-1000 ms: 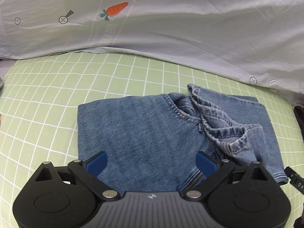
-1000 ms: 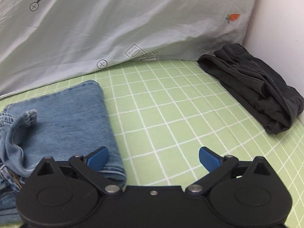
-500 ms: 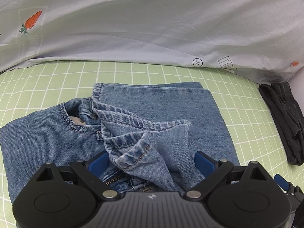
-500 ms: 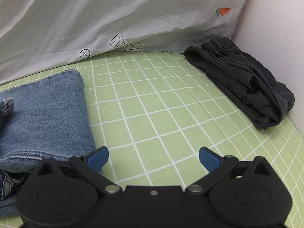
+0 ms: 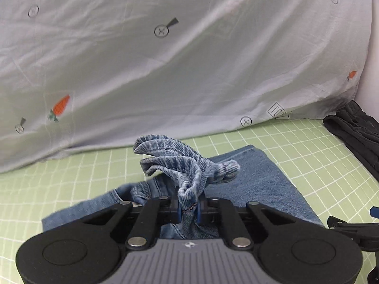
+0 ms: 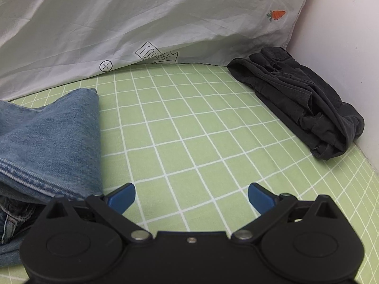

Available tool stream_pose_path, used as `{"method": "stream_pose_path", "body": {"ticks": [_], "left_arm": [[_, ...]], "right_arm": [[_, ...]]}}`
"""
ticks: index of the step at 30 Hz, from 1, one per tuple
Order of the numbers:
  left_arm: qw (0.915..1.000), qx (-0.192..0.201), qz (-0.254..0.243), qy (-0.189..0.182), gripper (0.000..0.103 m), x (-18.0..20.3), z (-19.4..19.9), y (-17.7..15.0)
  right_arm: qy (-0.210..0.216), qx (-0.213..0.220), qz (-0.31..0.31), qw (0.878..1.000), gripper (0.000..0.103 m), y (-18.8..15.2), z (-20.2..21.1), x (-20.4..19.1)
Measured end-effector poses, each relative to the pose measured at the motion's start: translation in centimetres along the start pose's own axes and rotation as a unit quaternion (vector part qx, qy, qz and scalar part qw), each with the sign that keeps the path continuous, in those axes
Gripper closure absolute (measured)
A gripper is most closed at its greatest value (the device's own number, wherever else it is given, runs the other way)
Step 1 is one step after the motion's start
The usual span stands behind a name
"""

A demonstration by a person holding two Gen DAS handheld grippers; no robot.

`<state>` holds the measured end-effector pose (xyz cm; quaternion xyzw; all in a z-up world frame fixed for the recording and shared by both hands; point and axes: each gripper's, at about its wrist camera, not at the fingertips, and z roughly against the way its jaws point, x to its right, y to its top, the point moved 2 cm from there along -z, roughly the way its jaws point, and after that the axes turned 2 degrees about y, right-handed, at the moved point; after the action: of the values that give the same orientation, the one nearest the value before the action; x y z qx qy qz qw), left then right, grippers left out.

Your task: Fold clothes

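Item: my left claw, jaws just closed, pinching a bunched fold of the blue jeans, which lie on the bed near its pillow-side edge. My right claw: spread, over bare sheet beside them.

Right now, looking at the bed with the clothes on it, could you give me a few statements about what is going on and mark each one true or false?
1. The left gripper is pinching a bunch of the blue jeans. True; its jaws have just been closing and now clamp the denim between them.
2. The right gripper is holding the dark garment. False; its jaws stand open and empty above the green checked sheet, well apart from that garment.
3. The dark garment lies bunched up near the wall. True.
4. The jeans lie perfectly flat. False; a bunch of them is lifted and crumpled.
5. The pale cloth behind carries little carrot prints. True.
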<state>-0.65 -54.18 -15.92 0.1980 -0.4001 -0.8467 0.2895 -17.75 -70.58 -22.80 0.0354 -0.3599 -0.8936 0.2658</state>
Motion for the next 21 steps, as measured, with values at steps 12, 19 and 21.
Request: {"method": "stream_pose_path", "body": {"ticks": [12, 19, 21], "left_arm": [[0.9619, -0.153, 0.215, 0.072, 0.076, -13.9, 4.3, -11.6], [0.9391, -0.156, 0.292, 0.092, 0.033, -18.1, 5.5, -12.3], [0.9323, -0.153, 0.312, 0.101, 0.022, -19.1, 6.0, -12.6]], "right_arm": [[0.024, -0.012, 0.047, 0.999, 0.000, -0.4, 0.3, -3.1], [0.054, 0.001, 0.064, 0.996, 0.000, 0.7, 1.7, -5.2], [0.065, 0.005, 0.058, 0.996, 0.000, 1.3, 2.1, -5.5]]}}
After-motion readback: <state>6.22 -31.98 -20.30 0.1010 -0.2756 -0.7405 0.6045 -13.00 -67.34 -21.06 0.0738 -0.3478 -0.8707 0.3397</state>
